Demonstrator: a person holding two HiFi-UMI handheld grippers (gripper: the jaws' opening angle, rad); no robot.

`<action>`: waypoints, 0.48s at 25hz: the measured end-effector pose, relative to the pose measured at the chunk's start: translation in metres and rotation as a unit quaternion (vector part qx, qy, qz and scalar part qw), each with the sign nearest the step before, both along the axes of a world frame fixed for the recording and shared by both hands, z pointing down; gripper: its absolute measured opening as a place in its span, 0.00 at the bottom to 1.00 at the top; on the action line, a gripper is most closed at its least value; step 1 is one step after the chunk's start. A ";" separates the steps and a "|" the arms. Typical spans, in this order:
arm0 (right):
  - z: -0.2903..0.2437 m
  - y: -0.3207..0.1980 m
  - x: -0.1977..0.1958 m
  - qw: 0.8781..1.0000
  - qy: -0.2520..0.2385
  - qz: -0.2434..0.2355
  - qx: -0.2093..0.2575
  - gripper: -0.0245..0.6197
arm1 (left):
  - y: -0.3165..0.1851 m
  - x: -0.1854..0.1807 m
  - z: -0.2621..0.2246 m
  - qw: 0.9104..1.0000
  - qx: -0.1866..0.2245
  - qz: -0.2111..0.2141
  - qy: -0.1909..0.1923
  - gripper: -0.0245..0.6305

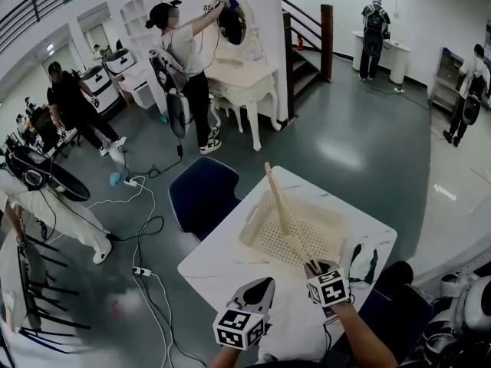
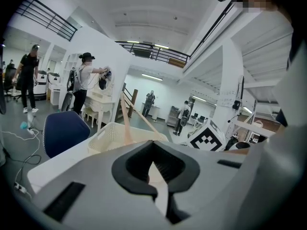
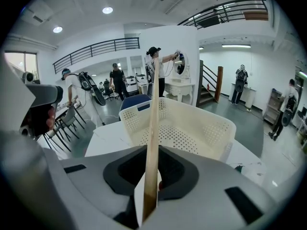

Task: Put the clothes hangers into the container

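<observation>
While the right gripper (image 1: 314, 267) is clamped on the lower end of a wooden hanger (image 1: 281, 205), the hanger stands up at a slant from the jaws, rising over the basket (image 1: 252, 222) toward the table's far corner. A second wooden bar of it seems to slope down inside the basket near the near rim, though I cannot tell whether it touches the floor of the basket. In the right gripper view the wood runs straight up between the jaws, which pinch it, with the perforated basket just beyond. The basket sits about mid-table (image 1: 219, 271), nearer the far edge than the near one. The left gripper (image 1: 265, 284) hovers over the near part of the table, beside the right one, its jaws closed together with nothing between them. As for progress, I judge the job to be mid-placement: the hanger is at the basket but not yet let go, and no loose hanger shows inside. What is left for this one is to lower it in and release. No other hanger shows on the table, so how many remain cannot be told.
</observation>
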State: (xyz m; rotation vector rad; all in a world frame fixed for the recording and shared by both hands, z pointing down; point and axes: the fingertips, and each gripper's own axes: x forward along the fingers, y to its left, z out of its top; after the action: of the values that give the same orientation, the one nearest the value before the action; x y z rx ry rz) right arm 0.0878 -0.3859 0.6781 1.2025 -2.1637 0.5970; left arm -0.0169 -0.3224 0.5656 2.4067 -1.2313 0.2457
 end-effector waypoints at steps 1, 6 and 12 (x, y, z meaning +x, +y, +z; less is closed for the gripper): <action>0.001 0.000 -0.001 1.000 0.001 -0.001 0.000 0.14 | 0.000 -0.001 0.000 1.000 0.000 -0.001 0.000 0.04; 0.002 0.003 -0.002 1.000 0.005 -0.004 -0.005 0.14 | 0.003 0.001 0.002 1.000 -0.002 0.003 -0.001 0.04; 0.008 0.004 0.002 1.000 0.009 -0.003 -0.010 0.14 | 0.004 0.005 0.006 1.000 -0.002 0.005 0.000 0.04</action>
State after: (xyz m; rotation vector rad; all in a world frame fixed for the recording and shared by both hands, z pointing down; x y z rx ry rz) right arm 0.0903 -0.3821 0.6861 1.1863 -2.1394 0.6020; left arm -0.0122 -0.3184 0.5713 2.4091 -1.2180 0.2518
